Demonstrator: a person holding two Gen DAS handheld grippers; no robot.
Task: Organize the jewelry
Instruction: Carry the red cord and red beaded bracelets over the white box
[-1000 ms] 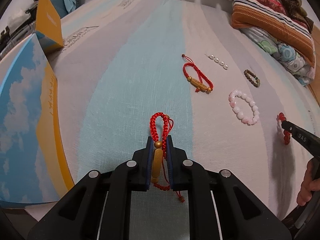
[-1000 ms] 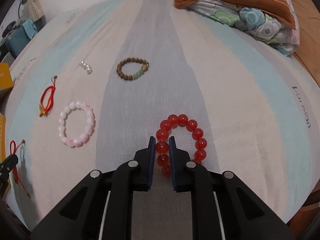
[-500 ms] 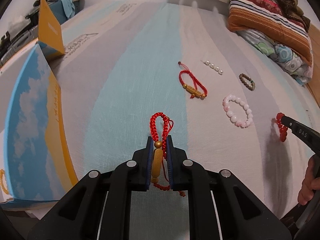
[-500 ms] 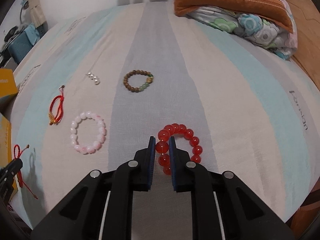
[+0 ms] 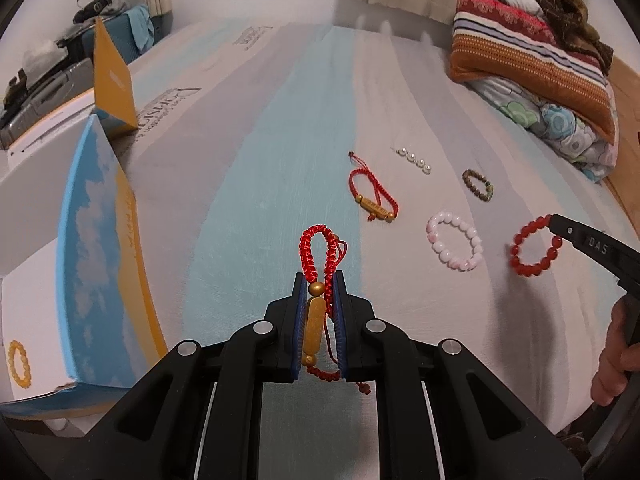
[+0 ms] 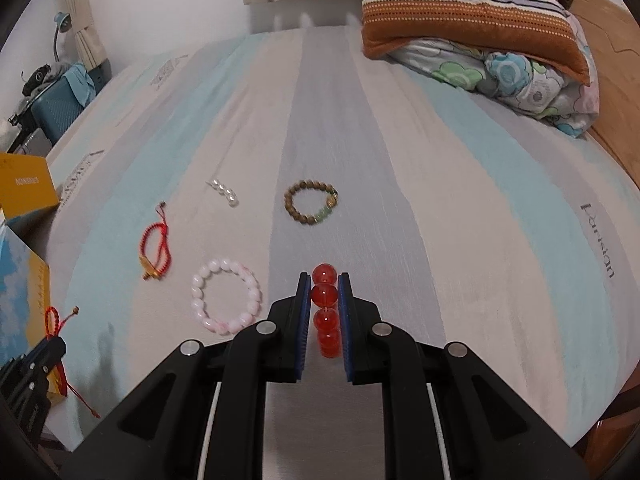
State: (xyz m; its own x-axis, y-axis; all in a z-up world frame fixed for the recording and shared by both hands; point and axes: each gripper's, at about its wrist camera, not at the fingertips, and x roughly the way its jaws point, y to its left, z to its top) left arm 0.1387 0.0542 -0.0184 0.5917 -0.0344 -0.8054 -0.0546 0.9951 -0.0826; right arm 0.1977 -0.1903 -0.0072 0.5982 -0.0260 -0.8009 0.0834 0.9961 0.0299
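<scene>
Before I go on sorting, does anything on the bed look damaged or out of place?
Mostly normal. Only the short pearl strand looks odd: a straight row of a few beads, not a closed loop like the pink bracelet or brown bracelet.

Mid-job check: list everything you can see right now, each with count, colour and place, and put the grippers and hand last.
Red cord bracelet with gold beads: 1, red and gold, clamped in left gripper.
Red bead bracelet: 1, red, hanging from right gripper.
Second red cord bracelet: 1, red and gold, on bed.
Pink bead bracelet: 1, pale pink, on bed.
Brown bead bracelet: 1, brown with green, on bed.
Pearl strand: 1, white, on bed.
Yellow bead bracelet: 1, yellow, in box.
Box: 1, sky-blue and yellow flaps, left of bed.
Bed: 1, striped sheet.
Folded bedding: striped and floral, far right.
Left gripper: shut.
Right gripper: shut.
Hand: 1, holding right gripper.
</scene>
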